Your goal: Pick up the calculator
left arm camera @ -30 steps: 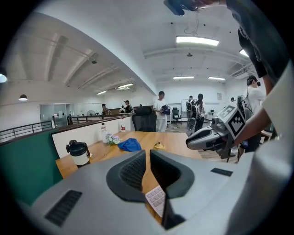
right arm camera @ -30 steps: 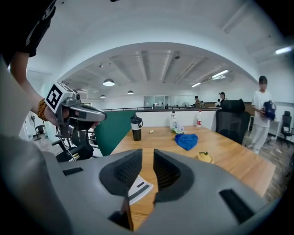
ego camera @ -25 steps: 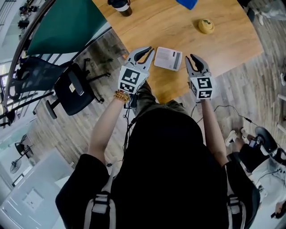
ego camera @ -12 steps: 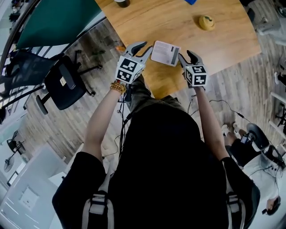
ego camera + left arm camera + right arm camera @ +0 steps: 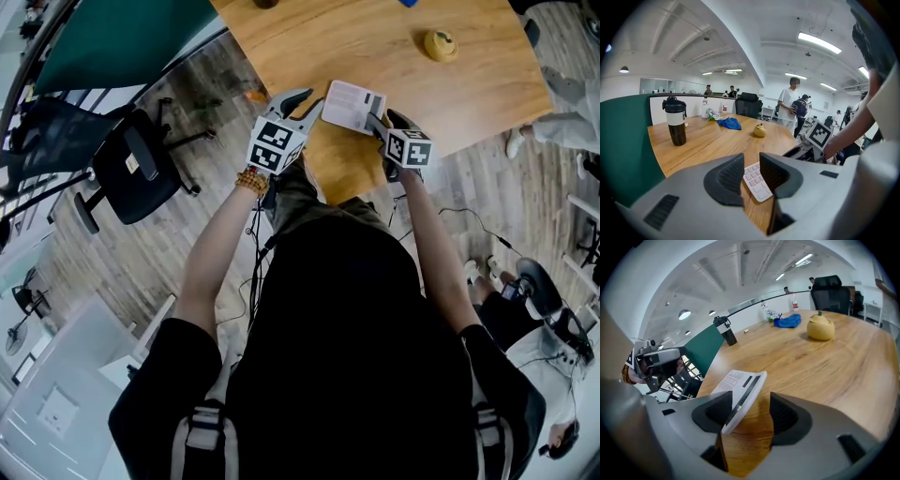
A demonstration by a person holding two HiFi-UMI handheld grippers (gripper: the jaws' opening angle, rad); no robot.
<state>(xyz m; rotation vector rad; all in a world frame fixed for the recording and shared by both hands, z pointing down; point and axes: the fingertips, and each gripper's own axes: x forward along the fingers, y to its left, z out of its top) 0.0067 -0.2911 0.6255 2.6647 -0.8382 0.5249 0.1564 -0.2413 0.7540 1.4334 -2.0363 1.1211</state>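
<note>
The white calculator (image 5: 352, 105) lies near the front edge of the wooden table (image 5: 459, 94). My right gripper (image 5: 382, 120) is at its right end, jaws opening. In the right gripper view the calculator's (image 5: 740, 385) dark-striped end sits tilted between the jaws of the right gripper (image 5: 750, 411), close to the left pad, with no squeeze visible. My left gripper (image 5: 309, 98) stands open just left of the calculator. In the left gripper view the calculator's keys (image 5: 757, 180) show through the gap of the left gripper (image 5: 751, 171), beyond the pads.
A yellow pear-shaped object (image 5: 439, 44) sits farther back on the table. A dark tumbler (image 5: 676, 121) and a blue cloth (image 5: 730, 123) stand at the far side. A green partition (image 5: 122, 37) and a black chair (image 5: 131, 173) are left; people (image 5: 790, 105) stand beyond.
Both grippers have come down toward the table. The right gripper has moved in onto the calculator's right end and its jaws have spread wider. The left gripper has edged closer to the calculator.
</note>
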